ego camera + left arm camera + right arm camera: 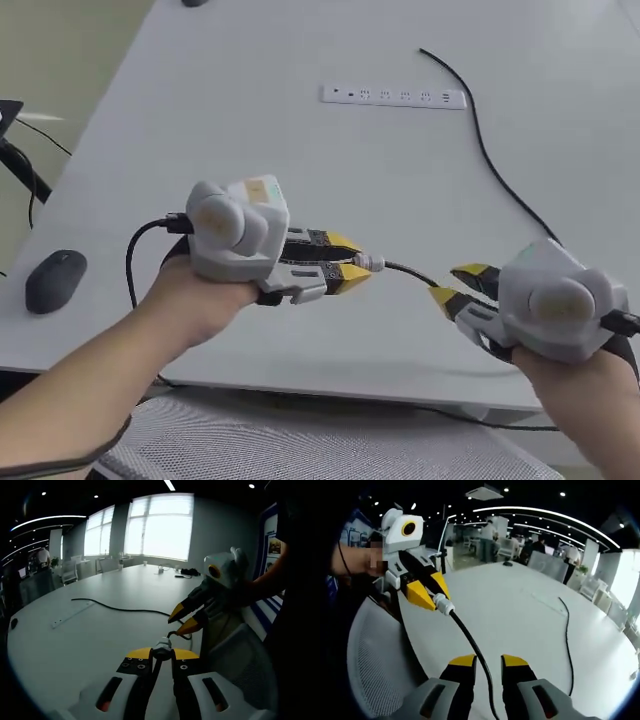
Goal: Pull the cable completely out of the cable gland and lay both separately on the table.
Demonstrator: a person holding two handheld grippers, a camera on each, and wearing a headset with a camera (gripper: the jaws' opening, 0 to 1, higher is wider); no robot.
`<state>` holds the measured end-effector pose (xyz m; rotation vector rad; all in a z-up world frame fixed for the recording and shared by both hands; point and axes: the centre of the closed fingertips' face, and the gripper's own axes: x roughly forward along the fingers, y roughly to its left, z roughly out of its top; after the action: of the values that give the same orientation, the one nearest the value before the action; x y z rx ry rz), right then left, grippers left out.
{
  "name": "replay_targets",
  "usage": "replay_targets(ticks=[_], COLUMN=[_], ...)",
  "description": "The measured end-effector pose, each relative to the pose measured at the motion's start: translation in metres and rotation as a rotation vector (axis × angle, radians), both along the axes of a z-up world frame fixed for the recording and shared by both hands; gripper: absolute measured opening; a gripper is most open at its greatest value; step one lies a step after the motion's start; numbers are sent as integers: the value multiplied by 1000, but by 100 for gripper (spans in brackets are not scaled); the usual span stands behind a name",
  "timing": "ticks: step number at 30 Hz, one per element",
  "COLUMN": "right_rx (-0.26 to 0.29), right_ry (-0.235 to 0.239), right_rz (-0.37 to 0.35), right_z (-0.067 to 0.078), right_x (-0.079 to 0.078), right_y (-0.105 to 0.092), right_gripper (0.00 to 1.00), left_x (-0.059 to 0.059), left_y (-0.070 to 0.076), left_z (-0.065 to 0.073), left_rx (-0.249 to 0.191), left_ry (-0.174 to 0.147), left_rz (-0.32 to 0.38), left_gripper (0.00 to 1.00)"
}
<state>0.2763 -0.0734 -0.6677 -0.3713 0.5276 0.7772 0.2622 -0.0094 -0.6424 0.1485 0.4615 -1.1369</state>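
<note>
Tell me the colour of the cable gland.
The cable gland is white, clearest in the right gripper view.

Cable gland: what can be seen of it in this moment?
The small white plastic cable gland is a short, round fitting, lying roughly level in the air over the white table. The yellow-tipped left hand-held gripper is shut on it. A thin black cable leaves its front end and runs between the parted jaws of the right hand-held gripper, so it is not pulled out yet.
</note>
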Motion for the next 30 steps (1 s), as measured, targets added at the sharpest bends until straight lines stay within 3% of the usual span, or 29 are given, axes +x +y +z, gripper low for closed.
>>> replay_targets(ticks=[2,4,9,14,18,22,30], right_rx=[-15,-67,-167,-178,-180,-206,-231], right_ry=[-17,-60,-108,-94,-100,-91,-121], right_rz=[44,85,191,232,248,286,317], right_z=[7,12,13,11,16,8,5], right_x=[-1,1,-2,-6,-9,-15,-14], right_y=[13,21,36,42,45,49,55], right_gripper=[14,13,10,5,7,8,4], left_x=[-1,-3,-3,-3,-3,-3,-4], left_y=[-1,-1,1,3,3,2,-1], left_z=[-1,-3,-4,-5,-5,-5,-6], left_rx=[2,7,12,19,16,14,14], left_ry=[3,4,9,7,7,6,4], left_rz=[0,-4,0,-3,-3,-9,-18], left_gripper=[15,15,15,15,15,15,15])
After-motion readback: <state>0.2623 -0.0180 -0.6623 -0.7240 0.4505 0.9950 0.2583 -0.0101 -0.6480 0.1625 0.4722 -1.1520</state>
